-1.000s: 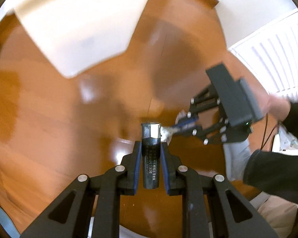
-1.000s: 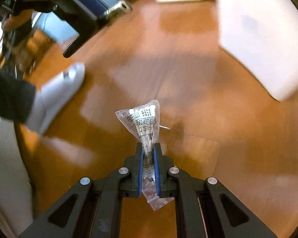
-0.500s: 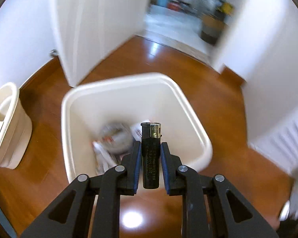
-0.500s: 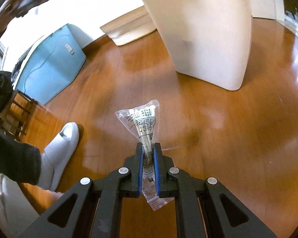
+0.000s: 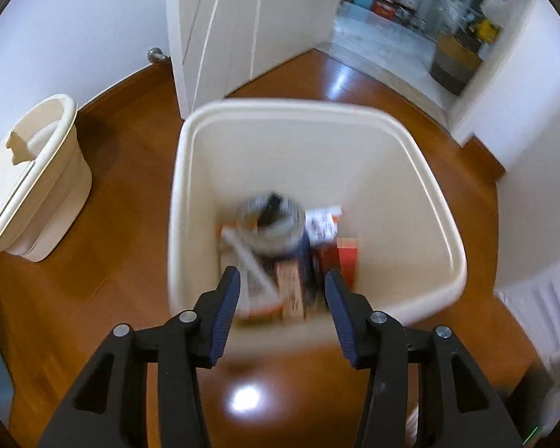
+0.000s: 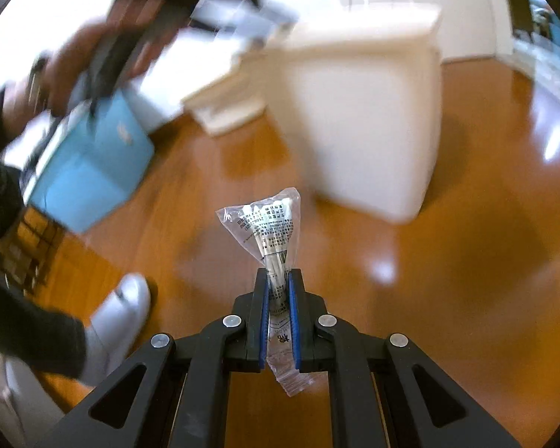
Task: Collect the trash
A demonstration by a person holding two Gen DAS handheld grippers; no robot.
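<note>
**Packet gripped low, bin waiting ahead**

Fingers of your right gripper are pressing together on the lower part of a clear plastic packet, which is holding white sticks, maybe cotton swabs. The upper part is standing free above the pads, and a short tail is hanging out below them. I judge that this packet is very light and soft, and its film is smooth, so it is probably sliding easily; you are doing well to pinch over the sticks, where it is stiffer.

Your left gripper is holding nothing: its blue pads are standing wide apart over the near rim of the white bin. Blurred trash is lying on the bottom of it. In the right view the bin is standing on the wooden floor ahead of the packet, not yet under it.
</note>
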